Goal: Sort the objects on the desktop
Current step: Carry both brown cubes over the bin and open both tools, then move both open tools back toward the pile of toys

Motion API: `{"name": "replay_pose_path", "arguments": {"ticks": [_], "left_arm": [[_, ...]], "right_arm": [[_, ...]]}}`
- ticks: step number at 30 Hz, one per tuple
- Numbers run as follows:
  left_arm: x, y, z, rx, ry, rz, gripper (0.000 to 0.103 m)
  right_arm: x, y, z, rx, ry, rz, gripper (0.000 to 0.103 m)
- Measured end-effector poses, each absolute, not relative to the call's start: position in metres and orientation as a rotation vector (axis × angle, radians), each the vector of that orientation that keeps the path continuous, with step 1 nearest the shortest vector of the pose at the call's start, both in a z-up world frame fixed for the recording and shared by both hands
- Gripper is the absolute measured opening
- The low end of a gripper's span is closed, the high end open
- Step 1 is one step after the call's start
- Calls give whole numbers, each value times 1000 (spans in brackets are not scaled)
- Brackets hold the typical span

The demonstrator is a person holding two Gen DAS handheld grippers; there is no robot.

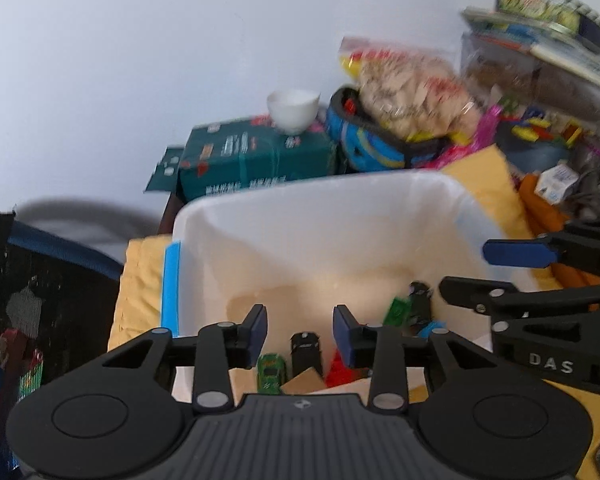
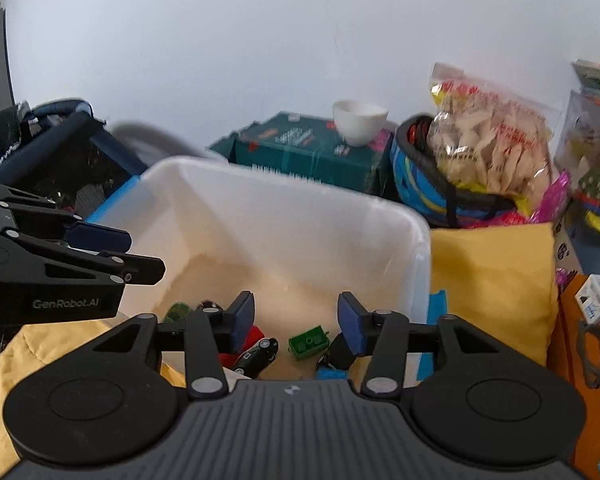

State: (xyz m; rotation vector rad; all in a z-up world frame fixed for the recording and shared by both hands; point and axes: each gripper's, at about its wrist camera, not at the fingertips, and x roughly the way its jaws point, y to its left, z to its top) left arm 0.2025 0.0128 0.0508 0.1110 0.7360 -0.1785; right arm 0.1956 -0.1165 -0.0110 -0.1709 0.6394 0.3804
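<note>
A white plastic bin (image 1: 300, 188) stands on a yellow cloth (image 1: 140, 272). On its floor lie small toys: a green toy car (image 1: 271, 372), a black toy car (image 1: 306, 350), a green brick (image 1: 398, 310) and a red piece (image 1: 340, 372). My left gripper (image 1: 300, 332) hangs over the bin's near edge, open, with nothing between its pads. My right gripper (image 2: 296, 322) hovers over the same bin (image 2: 284, 184), open and empty, above the green brick (image 2: 307, 342) and a dark toy vehicle (image 2: 260, 354). Each gripper shows in the other's view, the right gripper (image 1: 484, 270) and the left gripper (image 2: 136, 254).
Behind the bin sit a teal carton (image 2: 308, 152) with a white bowl (image 2: 358, 124) on top, a blue helmet (image 2: 420, 184) and a clear snack bag (image 2: 492, 136). Stacked boxes and toys crowd the right (image 1: 540, 92). A dark bag (image 1: 48, 280) stands left.
</note>
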Motion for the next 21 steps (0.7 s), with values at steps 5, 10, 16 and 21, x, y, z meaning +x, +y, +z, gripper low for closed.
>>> {"name": "replay_pose_path", "arguments": {"ticks": [5,10,16,21], "left_arm": [[162,9,69,111,662,-210,49],[118,13,66,99,656,-226,54],[73,21,29,64,749,-214,55],[44,27,-7,23,840,-199,55]], "right_arm": [[167,-130,5,-141,576,411,50],[132,-143,7,-149,559,447,50],[95,-154,-19,-199,623,479,50],[66,-158,-52,-228,708,498,50]]}}
